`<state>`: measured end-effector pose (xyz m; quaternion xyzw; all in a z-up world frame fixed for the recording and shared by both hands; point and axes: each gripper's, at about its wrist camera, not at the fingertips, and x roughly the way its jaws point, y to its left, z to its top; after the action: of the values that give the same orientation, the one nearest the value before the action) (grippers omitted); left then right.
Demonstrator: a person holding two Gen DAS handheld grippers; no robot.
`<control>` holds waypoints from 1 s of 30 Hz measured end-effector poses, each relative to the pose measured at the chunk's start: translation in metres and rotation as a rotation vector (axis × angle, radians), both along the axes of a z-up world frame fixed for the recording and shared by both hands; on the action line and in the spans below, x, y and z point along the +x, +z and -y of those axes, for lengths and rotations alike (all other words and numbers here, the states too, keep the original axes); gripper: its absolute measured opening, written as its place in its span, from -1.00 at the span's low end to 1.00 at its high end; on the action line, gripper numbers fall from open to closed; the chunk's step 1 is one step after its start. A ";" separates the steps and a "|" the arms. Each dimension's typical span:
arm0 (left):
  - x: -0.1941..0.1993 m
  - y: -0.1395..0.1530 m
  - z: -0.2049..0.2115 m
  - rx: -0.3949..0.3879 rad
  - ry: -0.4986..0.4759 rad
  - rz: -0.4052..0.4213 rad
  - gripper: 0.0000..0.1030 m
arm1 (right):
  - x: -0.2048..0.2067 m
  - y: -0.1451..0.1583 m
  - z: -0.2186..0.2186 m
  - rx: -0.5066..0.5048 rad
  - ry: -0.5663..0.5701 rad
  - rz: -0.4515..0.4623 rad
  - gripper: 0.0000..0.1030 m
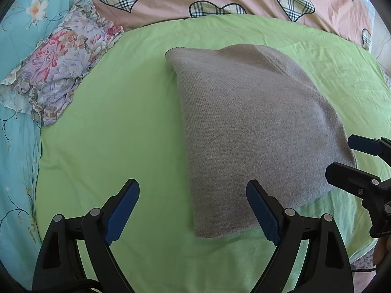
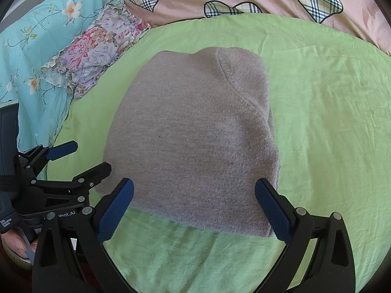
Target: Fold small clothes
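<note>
Green sheet point(image 1: 102, 122) is carrying the folded gray sweater point(image 2: 193, 141) ahead of both spread, empty grippers, left gripper point(image 1: 193, 210) and right gripper point(image 2: 194, 207) (probably finishing): smooth edges gently, avoid dragging.

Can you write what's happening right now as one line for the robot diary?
stage: gray knit garment folded on green sheet | left gripper open, empty | right gripper open, empty | floral cloth aside

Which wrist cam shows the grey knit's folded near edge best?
Right wrist: the grey knit sits centred, its near edge unobstructed between the open right gripper. Left wrist shows it off-centre, the right gripper covering its corner.
</note>
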<state>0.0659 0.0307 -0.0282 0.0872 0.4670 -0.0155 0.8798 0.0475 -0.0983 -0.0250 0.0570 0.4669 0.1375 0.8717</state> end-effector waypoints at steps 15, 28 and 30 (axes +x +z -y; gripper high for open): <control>-0.002 0.000 0.000 -0.006 0.000 -0.001 0.74 | 0.001 0.001 0.001 0.000 0.002 0.001 0.93; -0.003 0.001 0.002 -0.008 -0.004 0.000 0.74 | 0.000 0.003 -0.003 0.000 -0.002 0.004 0.93; -0.003 0.002 0.001 -0.008 -0.005 0.001 0.74 | 0.000 0.003 -0.002 0.001 -0.002 0.004 0.93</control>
<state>0.0624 0.0294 -0.0264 0.0848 0.4661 -0.0195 0.8804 0.0472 -0.0960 -0.0221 0.0574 0.4651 0.1369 0.8727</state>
